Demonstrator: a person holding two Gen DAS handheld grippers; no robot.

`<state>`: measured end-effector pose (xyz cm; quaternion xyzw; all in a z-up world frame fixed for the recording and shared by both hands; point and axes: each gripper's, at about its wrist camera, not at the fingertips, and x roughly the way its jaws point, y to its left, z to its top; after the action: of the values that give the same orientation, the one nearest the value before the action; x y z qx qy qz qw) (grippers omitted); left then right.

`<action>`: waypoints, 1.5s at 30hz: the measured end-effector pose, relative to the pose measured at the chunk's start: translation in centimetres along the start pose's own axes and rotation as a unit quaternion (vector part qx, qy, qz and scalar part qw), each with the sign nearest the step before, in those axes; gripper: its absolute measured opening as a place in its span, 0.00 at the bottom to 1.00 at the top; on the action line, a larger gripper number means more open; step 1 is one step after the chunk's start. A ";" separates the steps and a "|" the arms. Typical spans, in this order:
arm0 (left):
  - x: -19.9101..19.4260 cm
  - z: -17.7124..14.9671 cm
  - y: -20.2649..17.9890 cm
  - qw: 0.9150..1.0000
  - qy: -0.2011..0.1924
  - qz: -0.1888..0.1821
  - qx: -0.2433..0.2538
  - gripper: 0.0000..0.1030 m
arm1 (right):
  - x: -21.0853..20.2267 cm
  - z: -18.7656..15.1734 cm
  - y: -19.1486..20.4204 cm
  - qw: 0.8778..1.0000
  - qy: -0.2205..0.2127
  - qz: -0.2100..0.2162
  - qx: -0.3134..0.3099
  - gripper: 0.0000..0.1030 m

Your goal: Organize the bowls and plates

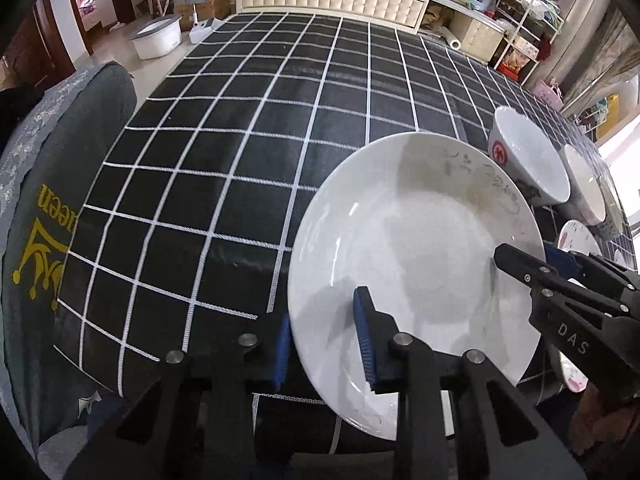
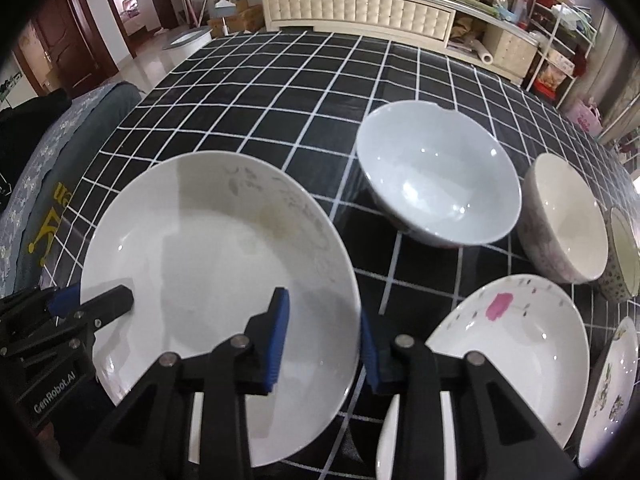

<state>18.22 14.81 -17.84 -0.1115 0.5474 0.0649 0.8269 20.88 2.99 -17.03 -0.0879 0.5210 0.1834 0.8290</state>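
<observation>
While nothing is stacked yet, both grippers are on the same piece: the big white plate [image 2: 216, 268] near the table's near edge. The left gripper [image 1: 324, 354] straddles its near-left rim, one blue-padded finger inside the dish, the other outside, drawn in tight on the rim. The right gripper [image 2: 322, 344] does likewise on the near-right rim, fingers clamped either side. The plate looks tipped, its near rim raised off the checked cloth, though I can't tell whether it's fully clear of the table [image 2: 280, 92]. Just beside it toward the right edge lies the pink-spotted plate [image 2: 516, 344], and a flower-patterned plate [image 2: 612, 384] beyond that. Further back stand the pale blue bowl [image 2: 436, 176], then the cream bowl [image 2: 568, 220] and a speckled bowl [image 2: 624, 256], all separate. So, by my reckoning, the sorting has barely begun; everything remains to be gathered.
</observation>
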 end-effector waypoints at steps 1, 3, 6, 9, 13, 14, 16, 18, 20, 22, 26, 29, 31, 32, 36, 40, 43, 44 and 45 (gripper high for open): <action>-0.1 0.0 0.0 1.000 -0.001 0.002 0.001 0.26 | 0.2 0.0 0.0 1.000 0.004 0.000 0.000 0.37; -0.2 -0.2 0.2 1.000 0.000 0.006 0.002 0.26 | 0.7 -0.1 0.1 1.000 0.013 0.003 0.003 0.37; 0.3 -0.3 0.5 1.000 0.014 0.004 -0.008 0.26 | 1.1 -0.3 0.1 1.000 0.019 0.008 0.004 0.37; 1.0 -0.6 1.1 0.999 0.027 -0.007 -0.023 0.26 | 1.6 -0.4 0.1 1.000 0.023 0.014 0.006 0.37; 1.4 -0.6 1.3 0.999 0.024 -0.004 -0.023 0.26 | 1.3 -0.6 -0.1 1.000 0.019 0.024 0.003 0.37; 1.3 -0.3 1.4 0.999 0.025 -0.006 -0.026 0.26 | 0.9 -0.7 -0.4 0.999 0.012 0.029 0.005 0.37; 1.2 -0.3 1.9 0.999 0.027 -0.021 -0.042 0.26 | -0.5 -1.0 -1.0 1.000 -0.009 0.023 0.000 0.37; 0.6 -0.5 2.1 0.999 0.023 -0.023 -0.044 0.26 | -1.8 -1.3 -1.8 0.999 -0.024 0.026 0.005 0.37; -0.5 -0.7 1.7 0.999 0.009 0.001 -0.034 0.26 | -2.8 -1.8 -2.8 0.999 -0.032 0.032 0.017 0.37; -1.4 -0.7 1.8 0.999 -0.001 0.011 -0.031 0.26 | -3.7 -2.4 -3.8 0.998 -0.039 0.030 0.029 0.37; -4.1 -0.6 1.0 0.999 -0.026 -0.018 -0.042 0.26 | -5.3 -4.0 -5.9 0.997 -0.050 0.028 0.053 0.37; -5.7 -0.9 -1.2 0.998 -0.040 -0.032 -0.021 0.26 | -6.7 -5.4 -7.6 0.996 -0.061 0.018 0.063 0.37; -6.2 -1.1 -3.3 0.998 -0.045 -0.038 0.002 0.26 | -7.3 -5.8 -8.7 0.995 -0.065 0.012 0.072 0.37; -6.4 -1.3 -4.6 0.998 -0.045 -0.044 0.014 0.26 | -7.6 -6.3 -9.4 0.995 -0.066 0.008 0.078 0.37; -6.6 -2.1 -7.7 0.996 -0.038 -0.067 0.044 0.26 | -8.6 -7.6 -12.1 0.993 -0.068 -0.013 0.100 0.37; -5.8 -2.5 -11.3 0.994 -0.030 -0.084 0.071 0.26 | -9.0 -8.7 -14.3 0.990 -0.068 -0.030 0.119 0.37; -5.5 -3.0 -13.7 0.991 -0.027 -0.089 0.093 0.26 | -8.6 -9.2 -15.5 0.988 -0.060 -0.032 0.136 0.41; -5.3 -3.0 -14.1 0.991 -0.025 -0.087 0.098 0.27 | -8.3 -9.4 -15.9 0.988 -0.057 -0.032 0.141 0.45; -4.9 -3.0 -14.7 0.991 -0.022 -0.087 0.102 0.31 | -8.3 -9.5 -16.1 0.988 -0.056 -0.032 0.143 0.46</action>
<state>17.01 -0.04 -12.78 -0.0726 0.5211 -0.0610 0.8482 16.15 -16.74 -14.56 0.0252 0.4917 0.0851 0.8662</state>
